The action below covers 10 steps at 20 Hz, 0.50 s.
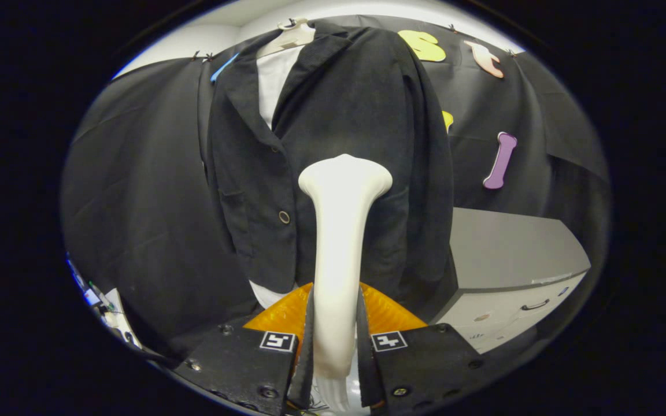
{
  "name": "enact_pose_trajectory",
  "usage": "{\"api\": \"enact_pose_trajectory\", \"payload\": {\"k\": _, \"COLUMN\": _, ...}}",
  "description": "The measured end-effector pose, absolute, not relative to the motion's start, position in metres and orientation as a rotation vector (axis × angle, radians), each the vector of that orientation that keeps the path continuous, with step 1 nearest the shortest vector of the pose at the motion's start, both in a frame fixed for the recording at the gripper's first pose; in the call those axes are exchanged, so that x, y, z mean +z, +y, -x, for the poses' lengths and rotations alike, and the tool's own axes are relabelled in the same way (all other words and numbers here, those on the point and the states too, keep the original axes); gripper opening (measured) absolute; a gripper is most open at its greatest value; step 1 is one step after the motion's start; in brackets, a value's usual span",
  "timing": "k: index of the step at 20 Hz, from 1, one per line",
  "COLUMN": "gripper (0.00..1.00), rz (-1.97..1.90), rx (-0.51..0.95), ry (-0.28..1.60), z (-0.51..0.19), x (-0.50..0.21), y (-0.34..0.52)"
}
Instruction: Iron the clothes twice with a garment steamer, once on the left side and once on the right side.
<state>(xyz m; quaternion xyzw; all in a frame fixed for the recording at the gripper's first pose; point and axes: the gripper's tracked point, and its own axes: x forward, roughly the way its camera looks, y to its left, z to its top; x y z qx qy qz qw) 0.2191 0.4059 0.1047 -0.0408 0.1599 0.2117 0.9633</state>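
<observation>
Grip: my gripper [336,341] has both fingers clamped on the white handle of the garment steamer [341,242], which runs straight ahead from between the fingers.
Steamer head: the flared head sits beyond the fingertips, over the jacket front at about mid-height, just to the right of the button line. I cannot tell whether it touches the cloth.
Garment: the dark jacket [333,115] hangs ahead of me on a pale hanger [289,36], with a white shirt [275,81] under it showing at the collar and hem.
Surroundings: a grey drawer cabinet [512,271] stands to the right of the fingers, beyond the jacket's edge.
Steam: none visible.
Progress: steamer picked up and brought to the garment, so pickup is done. My judgement is that I am in one pass, on the panel to my right; which pass, first or second, I cannot tell.
Left: at least finishing this stroke, and possibly the panel to my left of the button line.
</observation>
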Motion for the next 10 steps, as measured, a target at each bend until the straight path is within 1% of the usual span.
{"api": "enact_pose_trajectory", "payload": {"k": 10, "gripper": 0.35, "rz": 0.111, "rx": 0.433, "ry": 0.382, "z": -0.216, "x": 0.066, "y": 0.406}}
